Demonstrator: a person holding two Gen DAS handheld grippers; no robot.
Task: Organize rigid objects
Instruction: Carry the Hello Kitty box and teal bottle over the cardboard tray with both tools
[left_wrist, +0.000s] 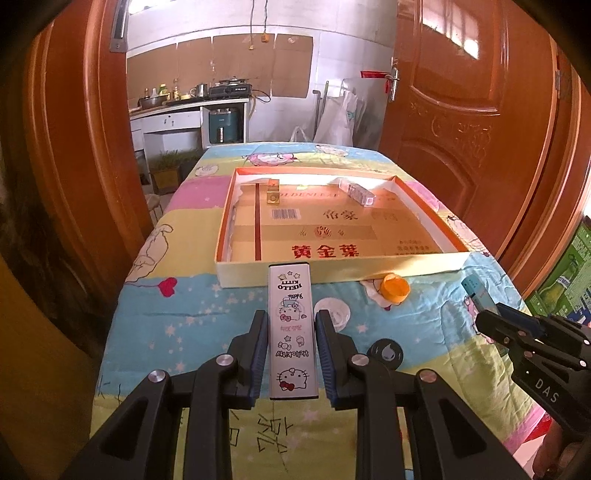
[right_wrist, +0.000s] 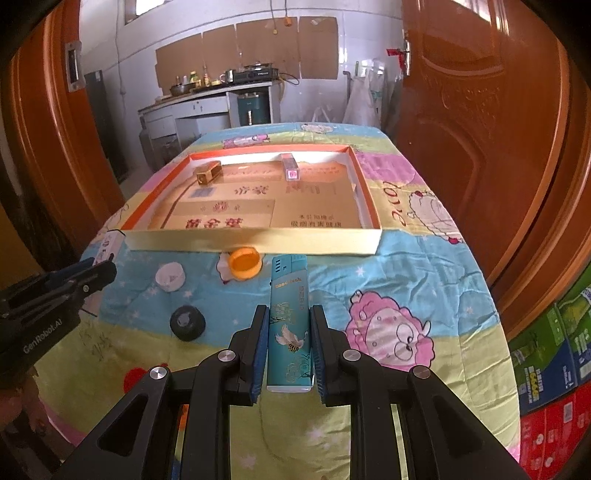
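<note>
Gripping a white Hello Kitty lighter (left_wrist: 293, 330) in left tongs (left_wrist: 291, 354), pads pressing both long sides, far end reaching toward the near wall of the shallow tray (left_wrist: 332, 271). Clamping a teal lighter (right_wrist: 289, 325) with crane print in right tongs (right_wrist: 288, 350), closed on its sides, pointing at the same tray (right_wrist: 255, 242). Sitting on a cartoon-print cloth (right_wrist: 406, 266) covering the bench, tray showing orange rim, cream outer walls and flattened gold cartons lining the floor. Lying inside near the far wall: a small gold box (right_wrist: 208, 172) at far left, a white-and-pink box (right_wrist: 290, 167) further right, well apart from each other. Resting outside on the cloth, just before the near wall: an orange cap (right_wrist: 245, 263), a white cap (right_wrist: 170, 276), a black cap (right_wrist: 187, 322) closer to the tongs.
</note>
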